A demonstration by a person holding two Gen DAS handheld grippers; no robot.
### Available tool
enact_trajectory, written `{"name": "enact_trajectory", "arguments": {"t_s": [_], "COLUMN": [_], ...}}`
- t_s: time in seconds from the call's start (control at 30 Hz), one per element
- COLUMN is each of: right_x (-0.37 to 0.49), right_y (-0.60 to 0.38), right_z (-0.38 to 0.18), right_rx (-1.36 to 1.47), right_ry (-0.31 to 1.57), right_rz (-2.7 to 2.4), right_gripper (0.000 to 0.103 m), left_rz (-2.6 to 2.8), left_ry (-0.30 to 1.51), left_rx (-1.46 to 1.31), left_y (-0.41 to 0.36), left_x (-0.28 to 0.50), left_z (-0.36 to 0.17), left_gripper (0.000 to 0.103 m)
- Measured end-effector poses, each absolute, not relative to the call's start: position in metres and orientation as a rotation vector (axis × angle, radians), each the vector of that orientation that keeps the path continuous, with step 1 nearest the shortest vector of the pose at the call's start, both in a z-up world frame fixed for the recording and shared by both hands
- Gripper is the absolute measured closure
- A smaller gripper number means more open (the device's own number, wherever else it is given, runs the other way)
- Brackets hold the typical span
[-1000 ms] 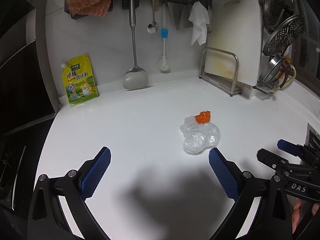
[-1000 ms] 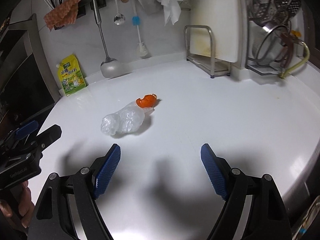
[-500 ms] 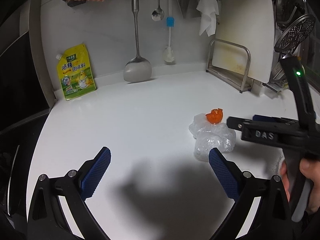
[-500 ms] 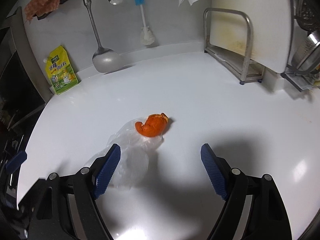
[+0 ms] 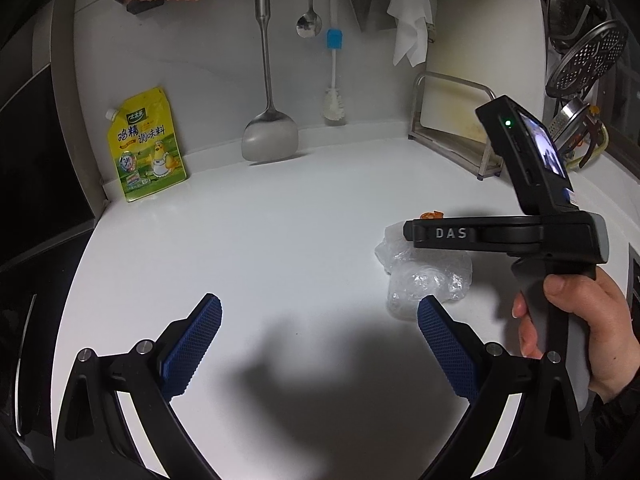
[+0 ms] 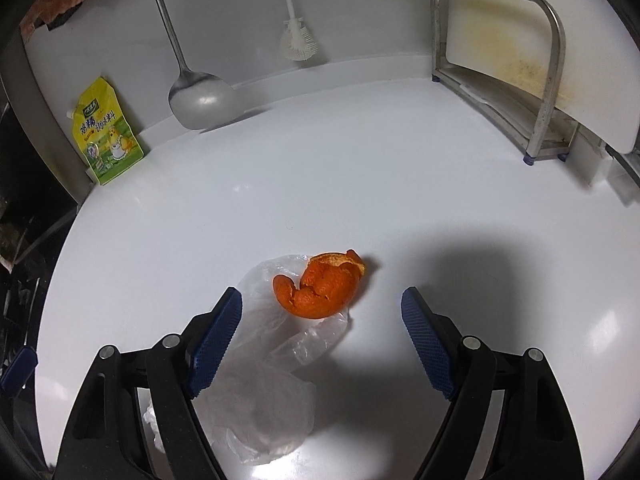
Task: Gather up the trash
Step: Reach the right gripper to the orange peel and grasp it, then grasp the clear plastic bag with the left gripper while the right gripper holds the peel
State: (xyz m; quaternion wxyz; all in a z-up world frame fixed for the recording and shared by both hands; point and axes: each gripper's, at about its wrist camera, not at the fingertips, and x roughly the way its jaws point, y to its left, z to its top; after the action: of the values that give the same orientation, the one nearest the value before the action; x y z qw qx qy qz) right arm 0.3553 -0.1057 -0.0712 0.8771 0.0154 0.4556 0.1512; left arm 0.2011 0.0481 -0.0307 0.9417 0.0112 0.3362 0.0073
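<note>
An orange peel (image 6: 322, 290) lies on the white counter (image 6: 360, 184), partly on a crumpled clear plastic bag (image 6: 260, 392). My right gripper (image 6: 322, 348) is open and hovers over them, the peel just ahead of the gap between its blue pads. In the left wrist view the bag (image 5: 426, 284) lies at the right, with the peel (image 5: 432, 214) mostly hidden behind the right gripper's body (image 5: 500, 234). My left gripper (image 5: 320, 344) is open and empty above bare counter, left of the bag.
A yellow seasoning pouch (image 5: 146, 148) leans on the back wall. A steel spatula (image 5: 270, 136), a spoon and a bottle brush (image 5: 334, 92) hang there. A cutting board rack (image 6: 516, 92) stands at the back right. Strainers (image 5: 584, 60) hang at far right.
My right gripper has moved forward and down over the peel and bag, which now lie close before its fingers. In the left view it has come further in front of the bag.
</note>
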Motion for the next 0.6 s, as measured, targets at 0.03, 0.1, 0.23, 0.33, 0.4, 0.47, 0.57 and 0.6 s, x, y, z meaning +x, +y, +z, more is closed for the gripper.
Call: {"name": "enact_trajectory", "arguments": {"t_s": [0.03, 0.1, 0.23, 0.33, 0.4, 0.47, 0.57, 0.6], "right_x": [0.355, 0.355, 0.356, 0.354, 0.351, 0.349, 0.343, 0.341], "right_y": [-0.104, -0.101, -0.098, -0.1, -0.104, -0.111, -0.124, -0.128], "right_z": [-0.071, -0.07, -0.07, -0.069, -0.066, -0.062, -0.057, -0.055], "right_rx": [0.022, 0.006, -0.012, -0.009, 0.007, 0.027, 0.054, 0.063], "right_ry": [0.943, 0.929, 0.932, 0.926, 0.916, 0.904, 0.886, 0.879], "right_rz": [0.309, 0.305, 0.318, 0.329, 0.337, 0.338, 0.34, 0.338], "right_gripper": [0.025, 0.028, 0.052, 0.069, 0.075, 0.077, 0.08, 0.081], "left_rz": [0.014, 0.012, 0.014, 0.013, 0.01, 0.004, -0.006, -0.006], "left_ry": [0.685, 0.688, 0.691, 0.688, 0.688, 0.697, 0.714, 0.717], "left_rx": [0.022, 0.018, 0.022, 0.024, 0.022, 0.013, -0.003, -0.004], "left_y": [0.048, 0.048, 0.047, 0.046, 0.045, 0.043, 0.039, 0.037], "left_x": [0.201, 0.201, 0.202, 0.201, 0.202, 0.204, 0.207, 0.208], "left_z": [-0.031, -0.031, -0.031, -0.03, -0.029, -0.03, -0.032, -0.033], "left_gripper": [0.007, 0.006, 0.007, 0.006, 0.006, 0.006, 0.006, 0.006]}}
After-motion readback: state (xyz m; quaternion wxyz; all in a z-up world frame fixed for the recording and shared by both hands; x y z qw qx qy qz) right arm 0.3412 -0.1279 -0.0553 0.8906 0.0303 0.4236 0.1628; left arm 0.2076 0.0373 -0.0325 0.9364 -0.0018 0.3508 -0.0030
